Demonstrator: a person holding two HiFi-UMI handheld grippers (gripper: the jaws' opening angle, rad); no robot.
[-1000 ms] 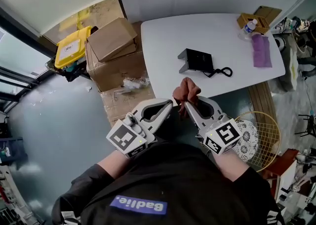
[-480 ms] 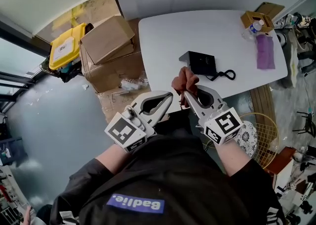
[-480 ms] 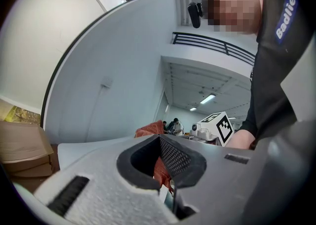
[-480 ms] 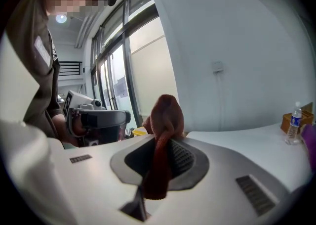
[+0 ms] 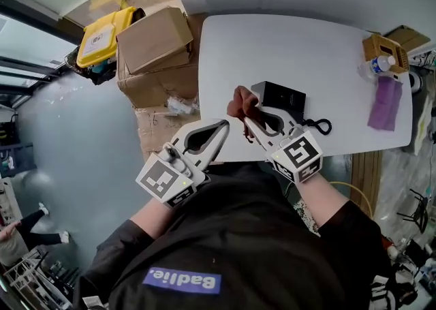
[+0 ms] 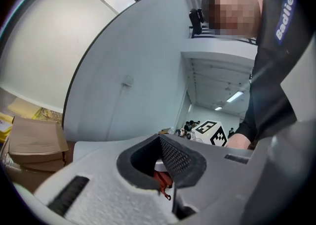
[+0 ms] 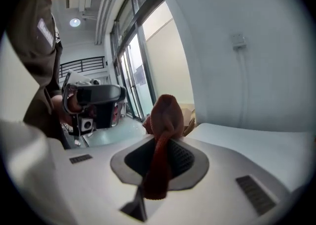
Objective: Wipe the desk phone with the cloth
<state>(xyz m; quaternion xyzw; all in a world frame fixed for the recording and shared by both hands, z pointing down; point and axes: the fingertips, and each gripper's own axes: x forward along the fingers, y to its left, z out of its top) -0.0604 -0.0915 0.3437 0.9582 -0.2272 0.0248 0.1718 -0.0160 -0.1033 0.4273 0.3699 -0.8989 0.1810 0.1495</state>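
The black desk phone (image 5: 278, 96) sits near the front edge of the white table (image 5: 306, 43), its curly cord (image 5: 317, 125) trailing to the right. My right gripper (image 5: 246, 118) is shut on a reddish-brown cloth (image 5: 241, 101), which bunches above the jaws just left of the phone. In the right gripper view the cloth (image 7: 163, 120) hangs down between the jaws. My left gripper (image 5: 222, 127) hovers off the table's front edge, left of the right one, its jaws together with nothing held. A scrap of the cloth (image 6: 162, 179) shows beyond its jaws.
Cardboard boxes (image 5: 153, 46) and a yellow-lidded bin (image 5: 105, 28) stand on the floor left of the table. On the table's far right lie a purple cloth (image 5: 385, 103), a water bottle (image 5: 376, 67) and a small brown box (image 5: 385, 47).
My right gripper has carried the cloth forward over the table's front edge, close to the phone's left side. The left gripper has stayed beside it, off the table.
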